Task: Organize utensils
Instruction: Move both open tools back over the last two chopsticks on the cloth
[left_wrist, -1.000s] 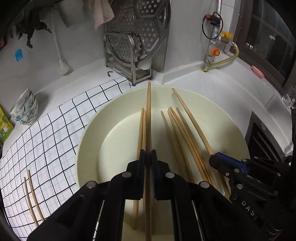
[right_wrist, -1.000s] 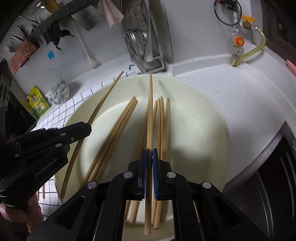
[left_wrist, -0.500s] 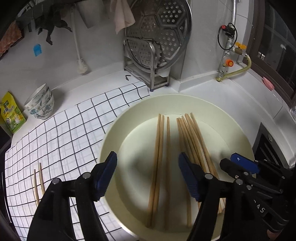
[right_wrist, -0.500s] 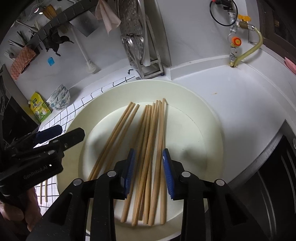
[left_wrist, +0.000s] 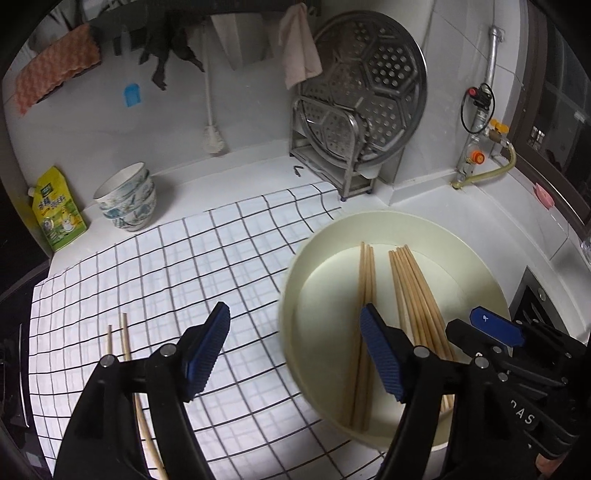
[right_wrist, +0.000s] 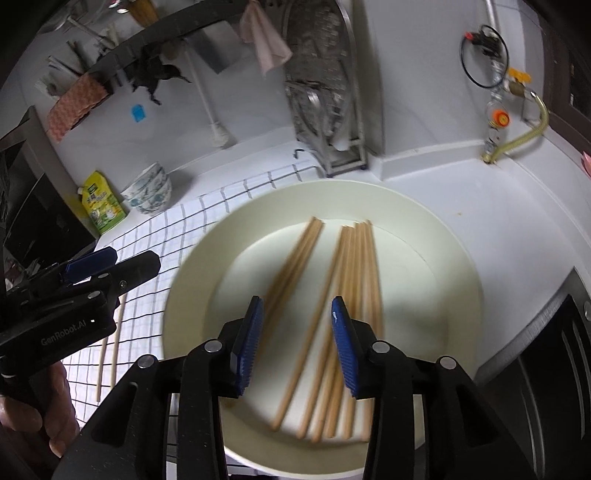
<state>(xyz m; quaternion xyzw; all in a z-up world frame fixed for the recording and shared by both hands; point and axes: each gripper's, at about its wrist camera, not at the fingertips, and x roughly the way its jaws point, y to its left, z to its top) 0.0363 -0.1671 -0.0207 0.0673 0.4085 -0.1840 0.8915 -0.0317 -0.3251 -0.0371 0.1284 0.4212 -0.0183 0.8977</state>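
A cream basin (left_wrist: 291, 295) (right_wrist: 192, 266) holds several wooden chopsticks (left_wrist: 413, 306) (right_wrist: 347, 280) lying roughly parallel on its bottom. Two more chopsticks (left_wrist: 125, 339) (right_wrist: 118, 332) lie on the chequered cloth (left_wrist: 184, 266) to its left. My left gripper (left_wrist: 295, 350) (right_wrist: 110, 266) hovers over the basin's left rim and the cloth, jaws wide and still opening, with nothing between the pads. My right gripper (right_wrist: 297, 345) (left_wrist: 495, 328) hangs above the basin's near side, jaws opening, gripping nothing; the chopsticks lie loose below it.
A stack of patterned bowls (left_wrist: 125, 199) and a yellow-green pouch (left_wrist: 55, 214) stand at the back left. A steel rack with a perforated steamer plate (left_wrist: 362, 92) is behind the basin. A gas valve and hose (left_wrist: 480, 155) sit at the back right, a dark stove edge (left_wrist: 535, 302) on the right.
Each gripper was shut on one chopstick over the basin. Both have opened, the chopsticks now lie in the basin, and both grippers have risen; the left one has swung left over the cloth.
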